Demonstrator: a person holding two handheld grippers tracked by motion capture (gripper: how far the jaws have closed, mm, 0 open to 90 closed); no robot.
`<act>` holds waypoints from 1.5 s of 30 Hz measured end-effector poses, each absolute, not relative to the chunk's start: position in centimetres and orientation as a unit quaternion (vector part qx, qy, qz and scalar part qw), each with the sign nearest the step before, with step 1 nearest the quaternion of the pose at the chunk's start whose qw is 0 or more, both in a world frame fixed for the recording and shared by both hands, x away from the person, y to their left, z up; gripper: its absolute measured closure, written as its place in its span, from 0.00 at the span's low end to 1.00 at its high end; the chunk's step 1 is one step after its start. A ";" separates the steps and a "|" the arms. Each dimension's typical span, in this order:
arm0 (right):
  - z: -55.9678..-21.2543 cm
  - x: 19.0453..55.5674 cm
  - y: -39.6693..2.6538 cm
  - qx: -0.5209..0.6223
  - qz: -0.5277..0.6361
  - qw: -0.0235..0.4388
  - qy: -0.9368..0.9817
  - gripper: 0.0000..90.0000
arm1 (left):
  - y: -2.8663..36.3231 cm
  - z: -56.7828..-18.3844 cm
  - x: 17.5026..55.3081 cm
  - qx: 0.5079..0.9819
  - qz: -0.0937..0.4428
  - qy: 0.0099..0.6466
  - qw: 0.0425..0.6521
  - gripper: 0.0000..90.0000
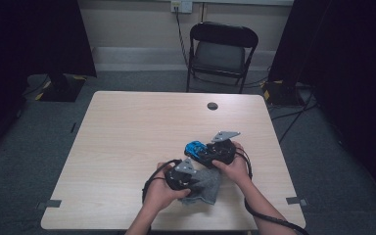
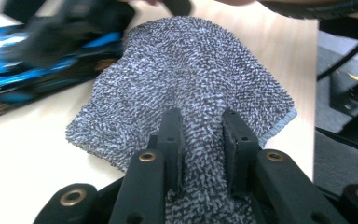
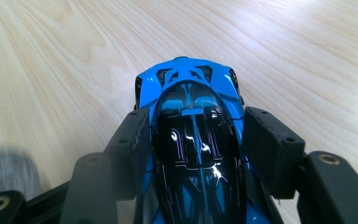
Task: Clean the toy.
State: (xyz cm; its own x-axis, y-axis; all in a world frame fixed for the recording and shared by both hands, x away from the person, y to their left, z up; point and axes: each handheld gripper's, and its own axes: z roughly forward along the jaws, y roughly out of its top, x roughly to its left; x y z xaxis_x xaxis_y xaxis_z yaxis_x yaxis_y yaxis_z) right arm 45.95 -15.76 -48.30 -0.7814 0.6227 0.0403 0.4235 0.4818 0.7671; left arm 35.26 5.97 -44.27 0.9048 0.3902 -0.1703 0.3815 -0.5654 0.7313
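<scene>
A pale wooden table (image 1: 127,142) seen from above, with a person's two forearms coming in from the six o'clock edge. Beyond the far edge, at twelve o'clock, stands a black folding chair (image 1: 222,53) on grey carpet. A small dark round cap (image 1: 212,105) sits in the tabletop toward one o'clock, well apart from the hands.

Near the five o'clock part of the table lies a grey terry cloth (image 1: 206,185). The left gripper (image 1: 188,182) has its jaws closed tight on a pinched fold of the cloth (image 2: 186,84), which spreads away from the jaws toward twelve o'clock in the left gripper view, partly lifted off the wood.

Just beside the cloth, at its one o'clock in the high view, is a blue and black toy car (image 1: 196,148). The right gripper (image 1: 205,152) holds the toy car (image 3: 191,116) between half-parted jaws, one pad against each flank, its blue end pointing toward twelve o'clock in the right gripper view. Bare wood lies ahead of it.
</scene>
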 end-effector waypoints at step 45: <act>-48.5 45.4 -15.3 0.305 0.415 0.131 0.847 0.35 | 10.3 -44.2 39.5 0.836 0.160 0.391 0.350 0.32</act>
